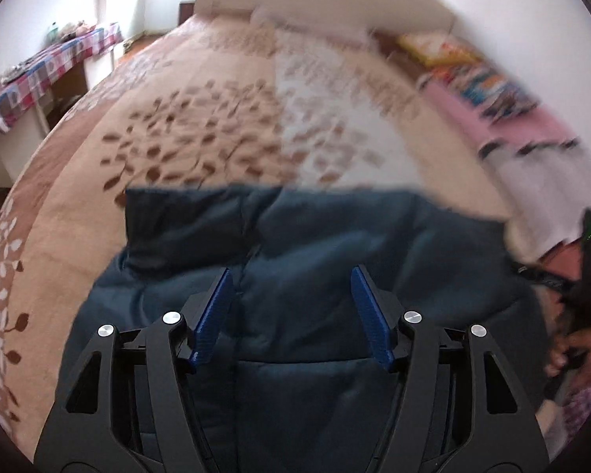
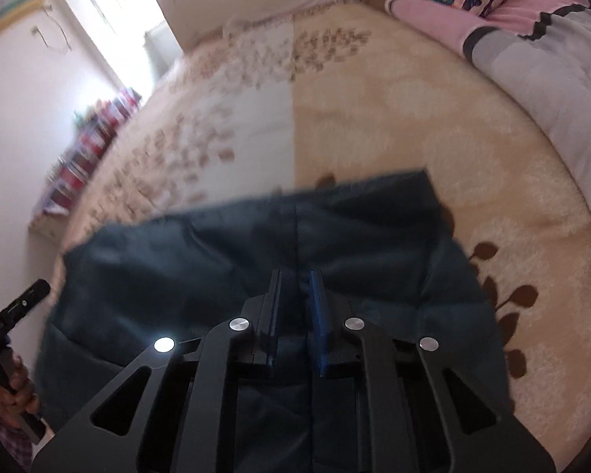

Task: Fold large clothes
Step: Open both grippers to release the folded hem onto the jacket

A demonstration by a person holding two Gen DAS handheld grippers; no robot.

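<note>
Dark blue padded jacket [image 1: 295, 260]: lying on bed blanket [image 1: 201, 126], partly folded. Left tool [image 1: 291, 307]: fingers spread wide, holding nothing. Right tool [image 2: 297, 307]: fingers nearly together; whether fabric is pinched, cannot tell. Risk: slick, puffy layers springing apart if loosely gripped.

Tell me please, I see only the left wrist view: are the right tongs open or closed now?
Observer: The right tongs are almost closed, with only a narrow gap, over the dark blue garment. Whether cloth is pinched, I cannot tell.
Operator: What lies to the right of the garment there?
Observer: Beige blanket with brown leaf prints.
Operator: And at that view's left edge?
Observer: The left hand, fingers curled around a black handle.
</note>
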